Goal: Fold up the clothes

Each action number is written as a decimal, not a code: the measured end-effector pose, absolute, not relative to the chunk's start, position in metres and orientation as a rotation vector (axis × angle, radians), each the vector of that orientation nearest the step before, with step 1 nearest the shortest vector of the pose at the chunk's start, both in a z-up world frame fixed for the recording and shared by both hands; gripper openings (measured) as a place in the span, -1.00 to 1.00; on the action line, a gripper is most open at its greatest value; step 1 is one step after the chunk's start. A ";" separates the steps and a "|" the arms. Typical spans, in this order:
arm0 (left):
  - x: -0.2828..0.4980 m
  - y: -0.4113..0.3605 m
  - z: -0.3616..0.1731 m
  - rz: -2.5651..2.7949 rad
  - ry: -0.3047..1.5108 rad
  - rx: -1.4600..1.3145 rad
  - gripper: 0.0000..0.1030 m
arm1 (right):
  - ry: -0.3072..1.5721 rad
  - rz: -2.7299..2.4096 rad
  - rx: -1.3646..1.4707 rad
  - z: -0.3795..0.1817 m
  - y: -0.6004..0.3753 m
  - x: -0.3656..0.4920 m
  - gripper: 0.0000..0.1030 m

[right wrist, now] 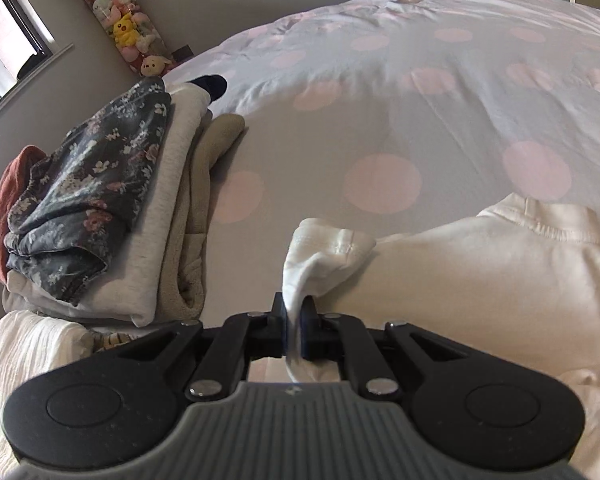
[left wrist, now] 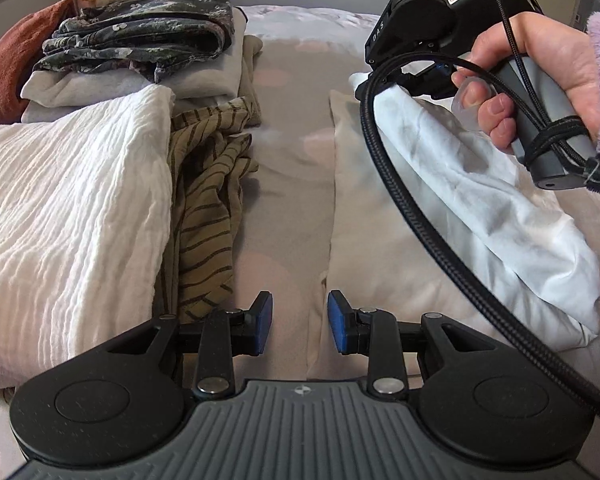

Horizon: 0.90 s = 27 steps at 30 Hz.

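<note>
My right gripper [right wrist: 296,320] is clamped on a bunched fold of the white sweatshirt [right wrist: 480,276], the cloth pinched between both pads and rising out of them. The rest of the sweatshirt lies flat on the polka-dot duvet [right wrist: 380,120], to the right of my fingers. My left gripper [left wrist: 300,324] hangs with its blue pads [left wrist: 337,322] apart, holding nothing, over the bare strip of duvet just beside the sweatshirt's near edge. From there I see my right hand [left wrist: 540,84] around its grey handle, a braided cable [left wrist: 420,216] looping down; the letters "DAS" show on the black housing [left wrist: 418,16]. To the left, a white crinkled garment [left wrist: 72,208], a striped olive one [left wrist: 208,208], and a folded stack topped by a dark floral piece [right wrist: 92,192]. The duvet beyond lies open towards the far edge.
</note>
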State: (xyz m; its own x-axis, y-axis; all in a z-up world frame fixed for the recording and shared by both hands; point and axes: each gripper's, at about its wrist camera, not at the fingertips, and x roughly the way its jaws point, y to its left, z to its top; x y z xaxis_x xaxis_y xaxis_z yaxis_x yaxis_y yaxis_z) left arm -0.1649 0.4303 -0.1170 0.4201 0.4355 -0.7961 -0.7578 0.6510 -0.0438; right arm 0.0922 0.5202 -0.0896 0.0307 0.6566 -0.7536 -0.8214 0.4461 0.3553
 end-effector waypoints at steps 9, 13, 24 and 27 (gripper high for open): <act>-0.155 0.436 -0.113 0.797 0.927 -0.445 -0.45 | 1.064 1.162 -0.245 -0.115 0.531 0.094 -0.77; -0.153 0.430 -0.102 0.796 0.935 -0.422 -0.43 | 1.032 1.213 -0.237 -0.095 0.522 0.098 -0.40; -0.138 0.403 -0.073 0.754 0.920 -0.362 -0.43 | 0.869 1.233 -0.170 -0.043 0.367 0.148 -0.15; -0.131 0.394 -0.074 0.733 0.928 -0.345 -0.43 | 0.887 1.164 -0.134 -0.058 0.318 0.164 -0.14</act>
State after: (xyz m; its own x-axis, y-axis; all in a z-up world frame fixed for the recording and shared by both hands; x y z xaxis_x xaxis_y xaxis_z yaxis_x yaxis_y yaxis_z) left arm -0.1306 0.3938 -0.0741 0.3851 0.4207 -0.8214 -0.7020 0.7113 0.0352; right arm 0.1636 0.3182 -0.0582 0.1086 0.7386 -0.6653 -0.8375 0.4285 0.3391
